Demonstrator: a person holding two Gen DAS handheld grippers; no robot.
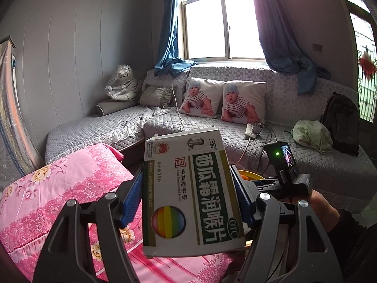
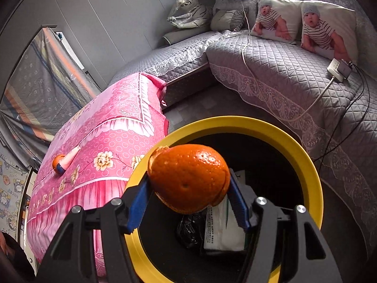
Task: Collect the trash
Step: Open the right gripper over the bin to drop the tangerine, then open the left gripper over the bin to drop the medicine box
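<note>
The right gripper [image 2: 188, 202] is clamped on an orange peel [image 2: 188, 176] directly above the yellow-rimmed bin [image 2: 313, 172] mouth (trash already lies below); the left gripper [image 1: 188, 200], clamping a medicine box [image 1: 188, 193] lengthwise, sits beside it, farther from the opening

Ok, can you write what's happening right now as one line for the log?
left gripper: shut on medicine box | right gripper: shut on orange peel, above yellow-rimmed bin | bin: holds trash already
</note>
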